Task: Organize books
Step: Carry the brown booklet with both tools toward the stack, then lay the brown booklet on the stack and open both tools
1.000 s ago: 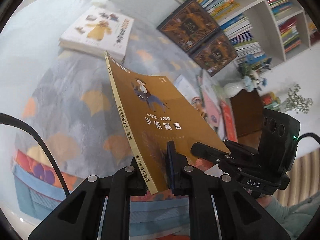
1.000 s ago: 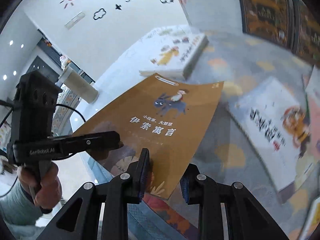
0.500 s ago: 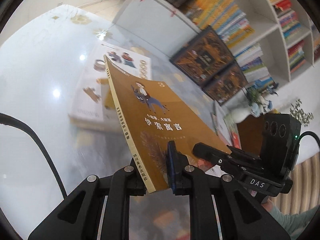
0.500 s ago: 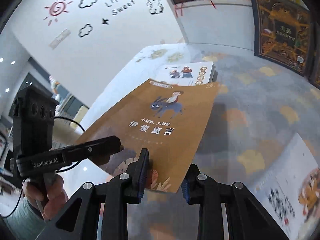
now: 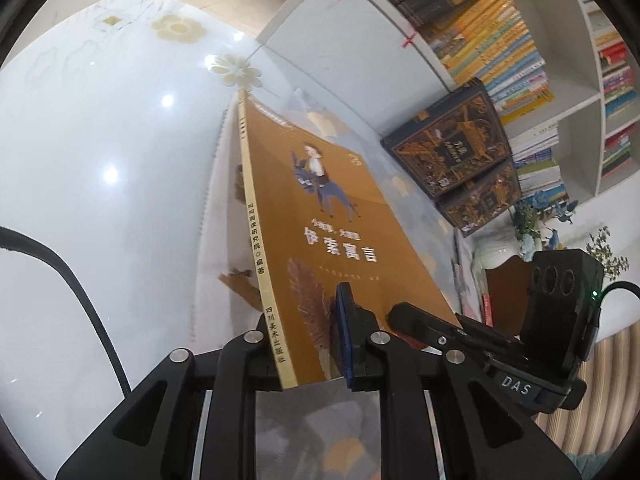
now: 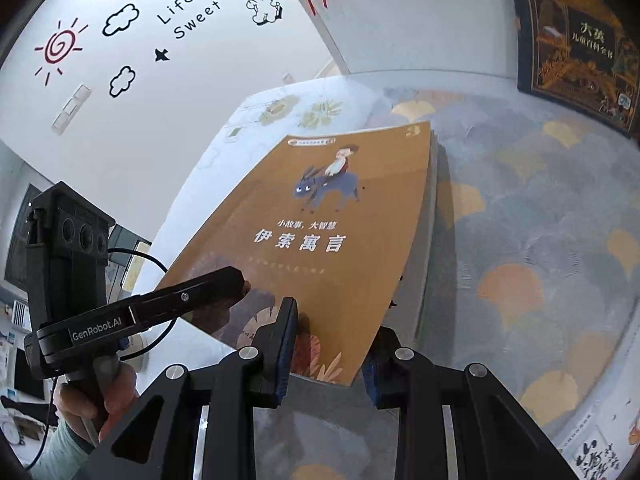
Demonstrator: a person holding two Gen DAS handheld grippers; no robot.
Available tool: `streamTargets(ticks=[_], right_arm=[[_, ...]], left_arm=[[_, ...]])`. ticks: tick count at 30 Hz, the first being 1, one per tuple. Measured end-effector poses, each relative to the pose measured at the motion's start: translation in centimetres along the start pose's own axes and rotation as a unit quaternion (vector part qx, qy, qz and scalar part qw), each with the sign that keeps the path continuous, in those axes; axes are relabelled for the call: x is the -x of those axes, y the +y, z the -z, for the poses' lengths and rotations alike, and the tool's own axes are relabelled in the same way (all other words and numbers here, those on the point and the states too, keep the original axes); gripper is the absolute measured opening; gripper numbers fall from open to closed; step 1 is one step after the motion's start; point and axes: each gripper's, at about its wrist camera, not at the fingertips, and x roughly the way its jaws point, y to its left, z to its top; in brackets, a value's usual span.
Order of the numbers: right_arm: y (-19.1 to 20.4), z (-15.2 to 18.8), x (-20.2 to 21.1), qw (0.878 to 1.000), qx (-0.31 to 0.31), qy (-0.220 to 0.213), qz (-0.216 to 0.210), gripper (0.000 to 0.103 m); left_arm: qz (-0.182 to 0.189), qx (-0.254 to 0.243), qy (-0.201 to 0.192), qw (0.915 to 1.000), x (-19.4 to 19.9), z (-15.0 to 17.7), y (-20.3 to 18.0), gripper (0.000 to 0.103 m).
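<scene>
Gripping the same orange-brown paperback [image 6: 332, 236] from its near edge, both tools are holding it tilted above the leaf-patterned rug [image 6: 540, 240]. Its cover is showing a rider on a dark blue donkey, a "3" in the far right corner, a small line "小故事, 大智慧" and the bold white title "伊索寓言"; the cream spine in the left wrist view is carrying "阅读研究院 编著" and a publisher line low down that is blurred at its start.

The left tool [image 5: 308, 344] is gripping the near left corner by the spine, and its jaws have just been opening a little, with the book [image 5: 320, 240] between them and the blue pad lying against the cover. The right tool [image 6: 328, 344] is clamped narrowly on the near right corner, its left pad on the cover and its right finger under the book. Each tool is appearing in the other's view: the left one is reading "GenRobot.AI" above a hand [image 6: 92, 396] on its handle, the right one "DAS".

A white stack of books [image 5: 224, 216] is sitting just beneath the held book, mostly hidden by it. On the wall, a decal [image 6: 188, 10] is reading "Lifeis Sweet". A dark ornate boxed set [image 6: 576, 44] is leaning at the far right, its gold title only partly legible.
</scene>
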Motion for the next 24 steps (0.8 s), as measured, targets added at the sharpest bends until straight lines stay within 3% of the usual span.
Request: streamTargets(ticks=[7, 14, 15, 18, 20, 22, 24], right_arm=[[-1.0, 0.6, -1.9, 0.999, -0.042, 0.023, -0.004, 0.028], [-4.1, 2.5, -1.4, 0.99, -0.118, 0.06, -0.054, 0.03], [-4.6, 3.0, -1.0, 0.988, -0.125, 0.062, -0.059, 0.032], [-6.4, 5.6, 1.4, 0.985, -0.146, 0.057, -0.068, 0.055], [-7.9, 7.5, 3.3, 0.984, -0.159, 0.05, -0.064, 0.058], [-9.4, 9.3, 4.9, 0.983, -0.171, 0.049, -0.055, 0.058], [-11.8, 11.6, 7.4, 0.98, -0.194, 0.038, -0.034, 0.058]], left_arm=[[-0.035, 0.025, 0.024, 0.9988, -0.4, 0.9, 1.8, 0.026], [-0.082, 0.072, 0.003, 0.994, 2.1, 2.6, 3.9, 0.027], [-0.086, 0.074, 0.001, 0.9935, 2.5, 2.9, 3.8, 0.027], [-0.091, 0.064, 0.003, 0.9938, 3.1, 4.4, 2.4, 0.027], [-0.088, 0.049, 0.014, 0.9948, 2.6, 5.3, 0.6, 0.029], [-0.078, 0.03, 0.028, 0.9961, 1.6, 6.3, -1.5, 0.039], [-0.054, 0.018, 0.044, 0.9975, 0.1, 7.3, -3.9, 0.064]])
